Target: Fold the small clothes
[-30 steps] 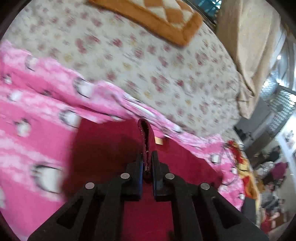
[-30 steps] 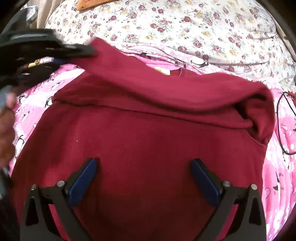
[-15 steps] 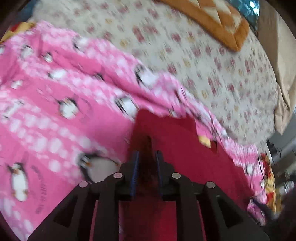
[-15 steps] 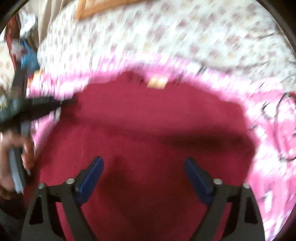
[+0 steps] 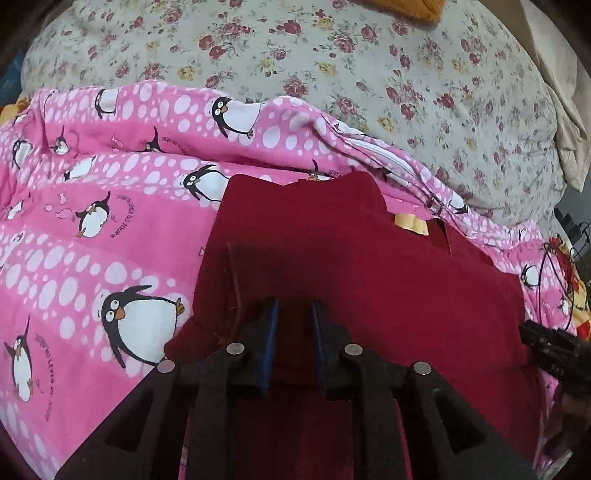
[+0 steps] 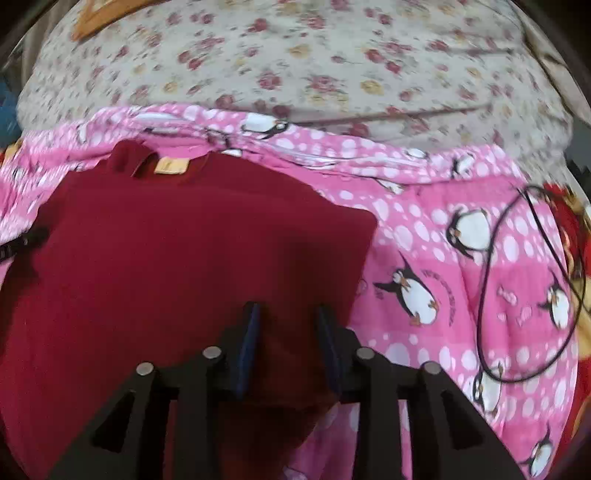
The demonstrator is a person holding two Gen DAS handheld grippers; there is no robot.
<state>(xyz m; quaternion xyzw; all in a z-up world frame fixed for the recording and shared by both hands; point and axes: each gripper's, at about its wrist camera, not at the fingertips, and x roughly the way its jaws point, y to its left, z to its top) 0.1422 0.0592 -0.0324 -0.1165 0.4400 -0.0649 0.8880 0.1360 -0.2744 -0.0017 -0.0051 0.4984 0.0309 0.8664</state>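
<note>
A dark red garment (image 5: pixel 369 280) with a tan neck label (image 5: pixel 410 224) lies flat on a pink penguin-print blanket (image 5: pixel 92 229). It also shows in the right wrist view (image 6: pixel 177 266), label (image 6: pixel 170 165) at the far edge. My left gripper (image 5: pixel 293 314) hovers over the garment's left edge, jaws slightly apart, nothing between them. My right gripper (image 6: pixel 288 317) is over the garment's right edge, jaws partly open with red cloth under them. The right gripper's tip shows at the left wrist view's right edge (image 5: pixel 554 350).
A floral bedsheet (image 5: pixel 332 74) lies beyond the blanket. An orange pillow (image 5: pixel 406 7) is at the far edge. A black cable loop (image 6: pixel 517 280) lies on the blanket right of the garment. A beige cloth (image 5: pixel 561 92) hangs at the far right.
My left gripper laid the pinched red fold down and let go. My right gripper's jaws narrowed from wide open and shifted to the garment's right edge. The garment now lies flat.
</note>
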